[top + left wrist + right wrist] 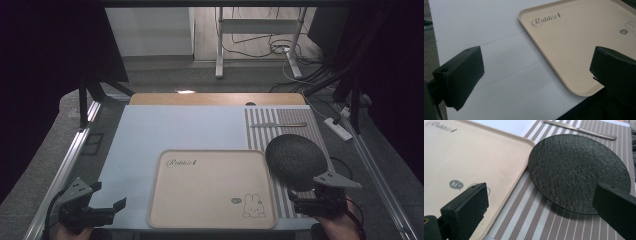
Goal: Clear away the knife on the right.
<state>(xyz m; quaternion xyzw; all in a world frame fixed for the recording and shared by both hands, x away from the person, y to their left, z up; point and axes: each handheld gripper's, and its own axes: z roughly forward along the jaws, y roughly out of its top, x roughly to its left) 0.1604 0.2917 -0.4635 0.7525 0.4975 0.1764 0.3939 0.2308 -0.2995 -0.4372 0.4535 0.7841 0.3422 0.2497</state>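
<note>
— Both of your grippers, left gripper [107,210] and right gripper [302,202], wait low in frame, jaws apart, empty.
— Next?
— Probably the dark plate [296,161], centre-right on the striped mat [260,131], beside the tray [165,210].

Your hands cut off by bottom edge, high view. Black plate [295,160] near rim hidden behind right gripper [300,202]. Tray [574,32] far right part cropped, left gripper view; rabbit drawing [254,206] details too small.

Dim overhead light, dark corners; nearby tongs perhaps slightly blurred.
</note>
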